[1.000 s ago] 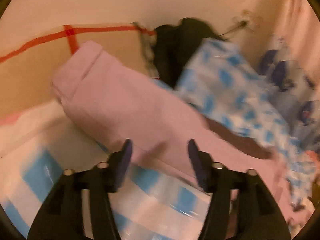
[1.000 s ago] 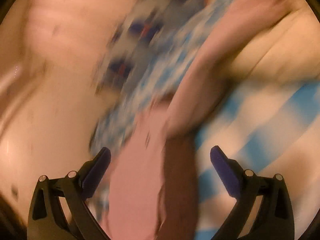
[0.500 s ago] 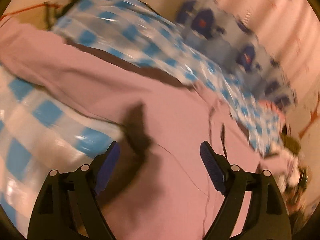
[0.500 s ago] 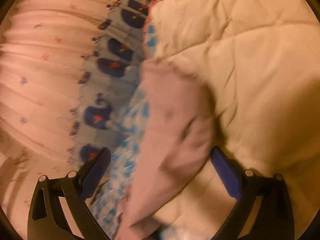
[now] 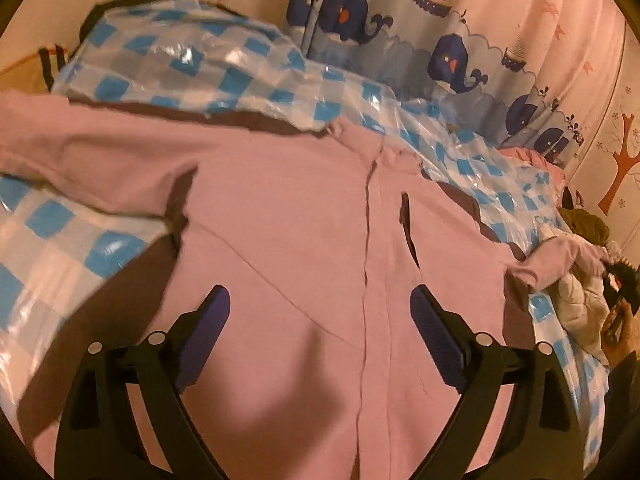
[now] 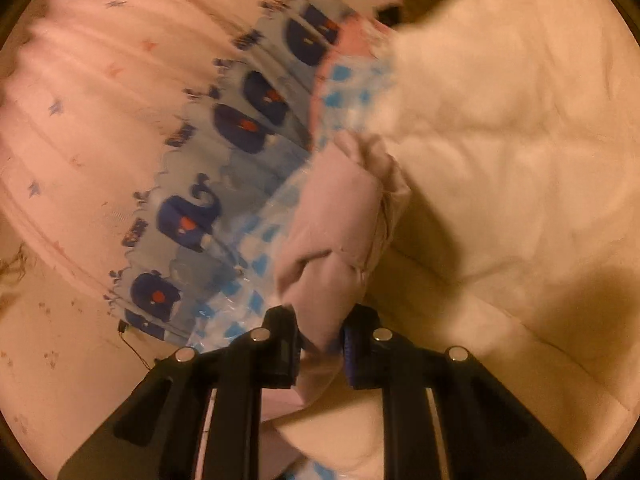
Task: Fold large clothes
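Note:
A large pink jacket (image 5: 288, 216) lies spread front-up on a blue-and-white checked plastic sheet (image 5: 224, 68), its centre seam running down the middle and one sleeve stretched to the left. My left gripper (image 5: 320, 320) hovers over the jacket's lower body, its jaws opening wide with no cloth pinched between them. In the right wrist view my right gripper (image 6: 320, 340) is shut on the pink sleeve (image 6: 332, 232), which bunches up just beyond the fingertips. That same sleeve end (image 5: 560, 256) shows at the far right in the left wrist view.
A curtain with blue whales (image 5: 452, 60) hangs behind the bed. A cream quilt (image 6: 500, 140) fills the right side of the right wrist view. A pile of other clothes (image 5: 580, 292) and a person's hand (image 5: 620, 328) are at the right edge. Dark cloth (image 5: 108, 4) lies at the back left.
My left gripper swung right from the sleeve to the jacket's body and its jaws widened. My right gripper, open before, has closed on the pink sleeve end.

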